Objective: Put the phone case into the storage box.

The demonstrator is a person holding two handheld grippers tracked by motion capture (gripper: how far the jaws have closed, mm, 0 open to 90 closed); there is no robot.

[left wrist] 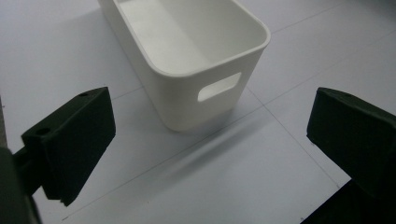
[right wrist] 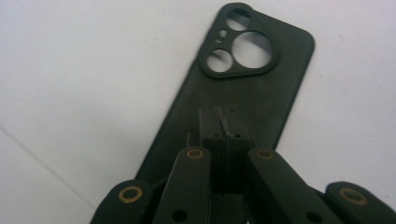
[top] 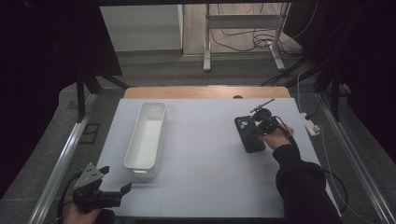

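Note:
A black phone case (top: 251, 139) lies flat on the white table top at the right, its camera cut-outs at the far end. My right gripper (top: 256, 124) hangs over it. In the right gripper view the two jaws are pressed together, shut, with nothing visible between them, and their tips (right wrist: 223, 122) sit over the middle of the case (right wrist: 275, 84); whether they touch it I cannot tell. My left gripper (top: 116, 178) is at the table's front left corner, open and empty. In the left gripper view (left wrist: 212, 135) it faces the handle end of a white bin (left wrist: 205, 105).
The long white bin (top: 152, 104) stands empty left of centre, running front to back. A white mat (top: 205, 158) covers the table between bin and case. A white power strip (top: 311, 126) lies off the right edge. Metal rails flank both sides.

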